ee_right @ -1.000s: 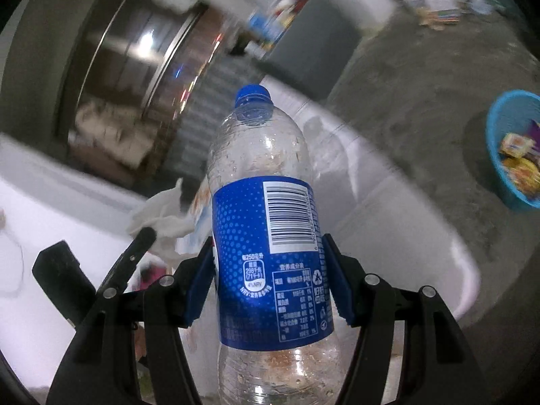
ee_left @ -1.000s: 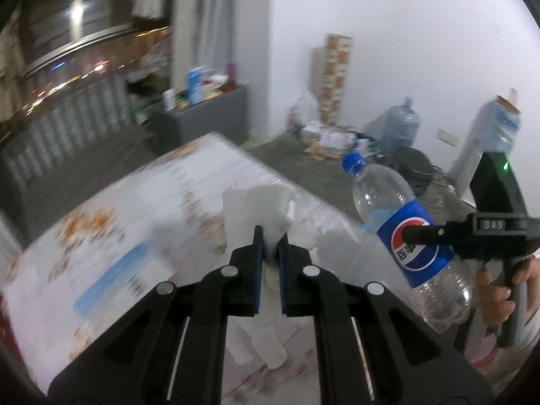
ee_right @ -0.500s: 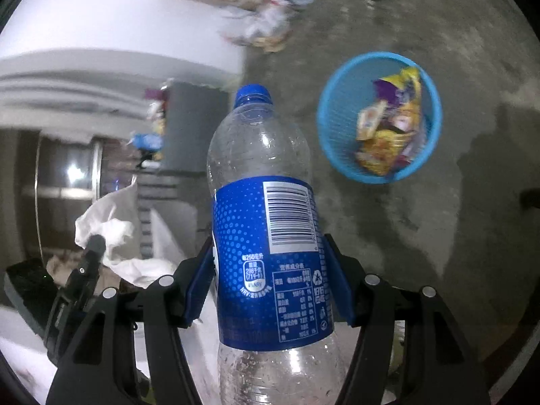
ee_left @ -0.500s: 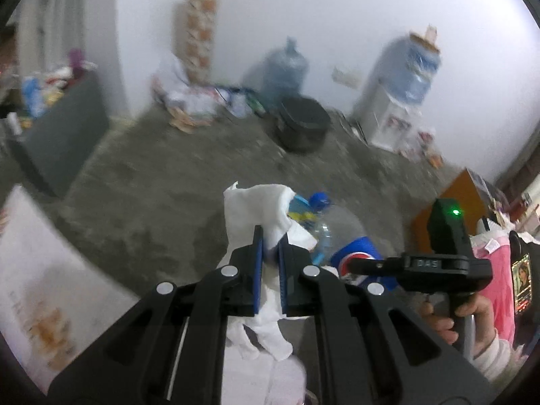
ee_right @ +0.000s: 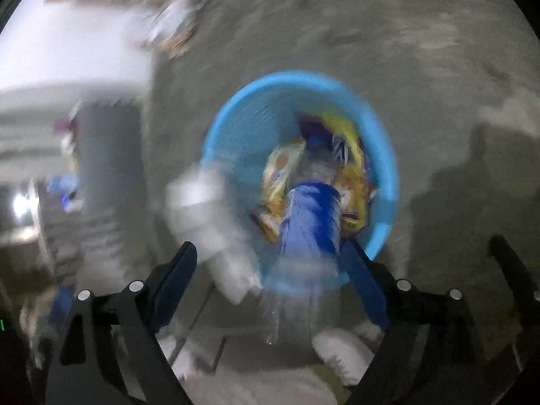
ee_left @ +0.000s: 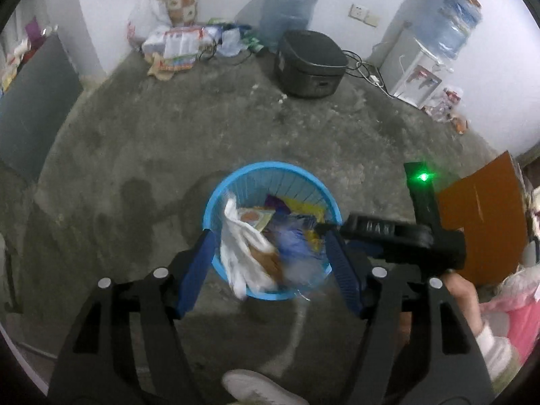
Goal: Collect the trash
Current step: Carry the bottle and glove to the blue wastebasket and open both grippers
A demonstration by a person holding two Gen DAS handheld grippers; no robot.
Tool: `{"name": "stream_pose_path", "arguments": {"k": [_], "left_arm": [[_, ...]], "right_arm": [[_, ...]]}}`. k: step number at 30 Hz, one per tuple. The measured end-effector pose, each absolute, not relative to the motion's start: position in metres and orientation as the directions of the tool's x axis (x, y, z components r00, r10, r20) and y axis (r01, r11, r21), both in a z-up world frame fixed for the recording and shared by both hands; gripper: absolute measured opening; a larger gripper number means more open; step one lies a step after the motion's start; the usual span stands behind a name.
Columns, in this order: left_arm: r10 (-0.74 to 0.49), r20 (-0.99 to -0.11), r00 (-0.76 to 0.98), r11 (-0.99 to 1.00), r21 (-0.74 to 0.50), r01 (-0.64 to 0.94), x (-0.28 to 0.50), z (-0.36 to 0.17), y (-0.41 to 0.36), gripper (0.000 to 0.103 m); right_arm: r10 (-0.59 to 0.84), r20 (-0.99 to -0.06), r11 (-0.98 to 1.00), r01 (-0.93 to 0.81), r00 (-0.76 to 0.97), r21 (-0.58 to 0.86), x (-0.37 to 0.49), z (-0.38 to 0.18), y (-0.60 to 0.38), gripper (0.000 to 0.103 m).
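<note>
Left wrist view is looking steeply down at a rough grey concrete floor [ee_left: 175, 125], stained with darker patches, with the blue basket [ee_left: 314, 182] sitting on it as the centre of the scene. The left gripper [ee_left: 270, 260] is hanging over the basket, its jaws opening and nothing pressed between the pads; the white tissue [ee_left: 241, 246] is lying loose at the basket's near-left rim, blurred. Inside the basket, yellow and purple snack wrappers [ee_left: 300, 211] are piling up. The right gripper [ee_right: 273, 270] is also above the basket, jaws opening wide, and the blue-labelled plastic bottle [ee_right: 310, 222] is sitting between its fingers, neck pointing into the basket; blur is hiding whether the pads are touching it. Beyond the basket, against the white wall, a black rice cooker [ee_left: 310, 64], a large water jug [ee_left: 290, 6], a water dispenser [ee_left: 422, 60] and a heap of bags and papers [ee_left: 179, 47] are standing. A white shoe [ee_left: 256, 388] is showing on the near side of the basket.
</note>
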State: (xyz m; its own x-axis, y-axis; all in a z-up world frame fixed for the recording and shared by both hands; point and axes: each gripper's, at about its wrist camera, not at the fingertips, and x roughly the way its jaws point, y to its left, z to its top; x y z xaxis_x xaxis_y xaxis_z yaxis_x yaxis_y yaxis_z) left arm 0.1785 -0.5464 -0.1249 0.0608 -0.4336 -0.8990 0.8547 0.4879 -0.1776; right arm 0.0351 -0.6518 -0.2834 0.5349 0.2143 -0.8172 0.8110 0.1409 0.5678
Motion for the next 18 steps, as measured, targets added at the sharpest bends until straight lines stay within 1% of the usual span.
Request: {"name": "stream_pose_path", "arguments": {"k": [2,6,10,14,18], "left_arm": [[-0.463,-0.885,0.044,0.487,-0.213,0.847,0.18,-0.122,-0.536,0.063],[-0.49,-0.867,0.085,0.49,-0.194,0.85,0.183,-0.106,-0.516,0.063],[-0.516,-0.848,0.118,0.506,-0.191,0.841,0.184,-0.083,-0.494,0.063],[-0.555,-0.818,0.151,0.519,-0.199,0.831,0.182,-0.051,-0.459,0.063],[-0.583,-0.787,0.2,0.54,-0.191,0.82,0.178,-0.02,-0.413,0.064]], "right_arm": [[0.172,-0.806,0.137,0.796,0.566,0.589,0.025,-0.279,-0.651,0.086],[0.067,-0.827,0.176,0.81,0.558,0.56,0.005,-0.262,-0.638,0.086],[0.007,-0.84,0.19,0.824,0.543,0.535,-0.005,-0.251,-0.621,0.086],[-0.044,-0.842,0.275,0.816,0.538,0.508,-0.001,-0.23,-0.6,0.086],[-0.073,-0.822,0.409,0.769,0.565,0.492,0.016,-0.185,-0.564,0.086]]}}
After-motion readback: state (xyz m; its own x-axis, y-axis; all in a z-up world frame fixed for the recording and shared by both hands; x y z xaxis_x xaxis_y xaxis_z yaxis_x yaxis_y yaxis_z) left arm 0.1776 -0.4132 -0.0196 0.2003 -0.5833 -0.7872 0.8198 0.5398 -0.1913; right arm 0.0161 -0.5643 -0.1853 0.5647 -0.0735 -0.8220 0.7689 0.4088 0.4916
